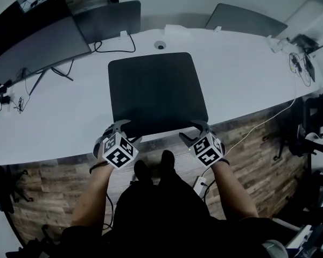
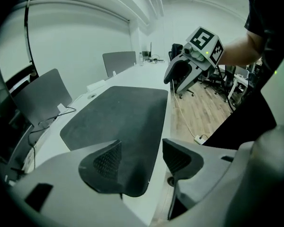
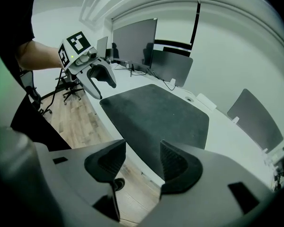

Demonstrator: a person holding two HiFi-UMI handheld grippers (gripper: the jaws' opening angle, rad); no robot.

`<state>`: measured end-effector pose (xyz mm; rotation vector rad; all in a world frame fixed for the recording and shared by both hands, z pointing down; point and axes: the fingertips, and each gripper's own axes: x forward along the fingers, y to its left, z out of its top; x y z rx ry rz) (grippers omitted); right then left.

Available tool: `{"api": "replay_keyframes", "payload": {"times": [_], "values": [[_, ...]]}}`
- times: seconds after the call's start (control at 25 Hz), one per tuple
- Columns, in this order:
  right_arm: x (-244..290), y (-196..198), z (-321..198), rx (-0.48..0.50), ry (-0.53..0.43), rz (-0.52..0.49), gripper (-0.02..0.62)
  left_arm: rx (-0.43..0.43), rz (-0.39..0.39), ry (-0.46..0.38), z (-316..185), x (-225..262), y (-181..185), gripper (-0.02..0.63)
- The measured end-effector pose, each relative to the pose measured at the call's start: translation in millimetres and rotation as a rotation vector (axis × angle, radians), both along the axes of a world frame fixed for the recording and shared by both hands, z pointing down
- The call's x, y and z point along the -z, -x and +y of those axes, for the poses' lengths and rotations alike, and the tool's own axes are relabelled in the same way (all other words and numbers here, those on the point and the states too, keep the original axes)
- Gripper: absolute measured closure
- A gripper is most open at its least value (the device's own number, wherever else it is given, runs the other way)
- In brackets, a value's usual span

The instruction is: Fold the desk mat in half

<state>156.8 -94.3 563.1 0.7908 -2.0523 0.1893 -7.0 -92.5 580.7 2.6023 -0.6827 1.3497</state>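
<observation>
Head view: your desk mat [image 1: 157,93] lies flat and unfolded on the white worktop [image 1: 247,79], with its near edge close along the worktop's near rim.
Mat's lie: it is dark, with rounded corners and close to square. Its sides run in line with the worktop's edge, and you cannot pick a long axis from these views.
Left tool [image 1: 121,126]: you hold it at the mat's near left corner, tilted down and away from you.
Left gripper view: the jaws stand apart. The mat's corner shows beneath them, with no pad pressing on it.
Right tool [image 1: 195,127]: you hold it at the mat's near right corner, tilted the same way.
Right gripper view: the jaws stand apart, and the mat's near edge runs under the gap, unpinched.
Beyond the mat: a monitor [image 1: 109,18] stands at the worktop's far side, well apart from the mat.
</observation>
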Motion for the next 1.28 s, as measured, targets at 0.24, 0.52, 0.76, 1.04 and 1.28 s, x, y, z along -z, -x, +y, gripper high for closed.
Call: {"api": "replay_keyframes", "payload": {"times": [0.24, 0.52, 0.76, 1.04, 1.28], "values": [[-23.8, -23.3, -6.4, 0.005, 0.011, -0.009, 0.327, 0.06, -0.006, 0.049, -1.7, -26.2, -16.9, 0.325], [-50.3, -39.7, -13.1, 0.036, 0.033, -0.005, 0.31, 0.093, -0.077, 0.086, -1.4, -57.3, -18.8, 0.311], [-69.1, -46.7, -25.3, 0.065, 0.044, 0.008, 0.31, 0.098, -0.175, 0.078, -6.2, -76.5, -11.8, 0.278], [-86.3, -38.7, -30.6, 0.121, 0.089, -0.011, 0.308, 0.148, -0.112, 0.138, -8.0, -82.9, -9.0, 0.255], [-87.0, -32.5, -32.7, 0.14, 0.116, -0.072, 0.355, 0.179, -0.063, 0.179, -12.3, -85.3, -6.0, 0.255]]}}
